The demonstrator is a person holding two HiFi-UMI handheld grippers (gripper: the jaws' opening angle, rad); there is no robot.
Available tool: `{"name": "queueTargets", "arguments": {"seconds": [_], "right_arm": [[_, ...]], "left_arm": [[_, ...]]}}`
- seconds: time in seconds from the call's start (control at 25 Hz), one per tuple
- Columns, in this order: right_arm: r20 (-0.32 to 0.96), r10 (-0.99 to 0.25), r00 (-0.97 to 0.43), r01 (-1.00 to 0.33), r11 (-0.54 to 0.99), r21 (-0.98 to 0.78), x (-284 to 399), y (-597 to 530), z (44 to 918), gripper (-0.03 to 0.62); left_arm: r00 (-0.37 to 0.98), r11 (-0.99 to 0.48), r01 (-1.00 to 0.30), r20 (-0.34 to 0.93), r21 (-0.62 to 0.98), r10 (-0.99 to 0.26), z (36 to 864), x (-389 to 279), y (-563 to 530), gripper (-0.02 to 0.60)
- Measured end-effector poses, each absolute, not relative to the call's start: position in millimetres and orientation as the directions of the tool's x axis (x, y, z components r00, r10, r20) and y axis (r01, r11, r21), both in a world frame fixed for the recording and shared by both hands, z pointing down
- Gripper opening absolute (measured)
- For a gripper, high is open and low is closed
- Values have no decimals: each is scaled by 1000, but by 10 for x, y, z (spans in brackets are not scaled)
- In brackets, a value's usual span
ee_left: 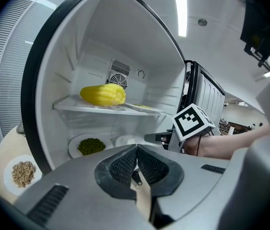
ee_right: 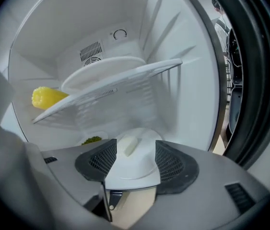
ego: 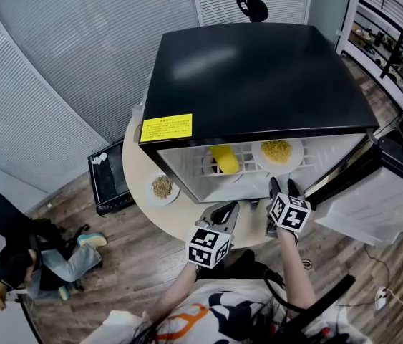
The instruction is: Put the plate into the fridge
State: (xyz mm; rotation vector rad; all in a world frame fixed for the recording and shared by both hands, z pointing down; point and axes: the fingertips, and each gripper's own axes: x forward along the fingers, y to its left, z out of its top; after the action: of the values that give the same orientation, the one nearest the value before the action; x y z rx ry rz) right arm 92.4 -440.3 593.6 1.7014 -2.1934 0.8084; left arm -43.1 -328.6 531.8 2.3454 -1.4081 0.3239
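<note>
Wood floor, round table w/ a black-topped fridge, door open. We see the right claw spread wide in the lower compartment. The white plate w/ a pale chunk lies btwn its jaws on the fridge floor. Above it is a shelf w/ corn. The left claw is pressed together, empty, just left of the right one.

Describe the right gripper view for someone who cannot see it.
The right gripper, jaws open, frames a white plate sitting low inside an open white fridge. Above it, a wire shelf carries a second plate and yellow corn.
</note>
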Motion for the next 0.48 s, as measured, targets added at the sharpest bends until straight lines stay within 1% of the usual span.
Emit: {"name": "queueTargets", "arguments": {"seconds": [0.2,0.36,0.48], "right_arm": [[482,-813,-328,-931,191,-312,806,-4162,5766,259],[466,-822,-328,-927,186,-324,745,-3958,5699,232],[464,-824,-325,-927,181,-328,687,-3813,5676,232]], "left_arm": [[496,-450,-868,380,210,-781,5300,-431,-3221,11],[520,-475,-854,368,212,-771,5275,-453,-3169,11],[537,-494,-843,362,211,-762,5257,-490,-3114,11]]}}
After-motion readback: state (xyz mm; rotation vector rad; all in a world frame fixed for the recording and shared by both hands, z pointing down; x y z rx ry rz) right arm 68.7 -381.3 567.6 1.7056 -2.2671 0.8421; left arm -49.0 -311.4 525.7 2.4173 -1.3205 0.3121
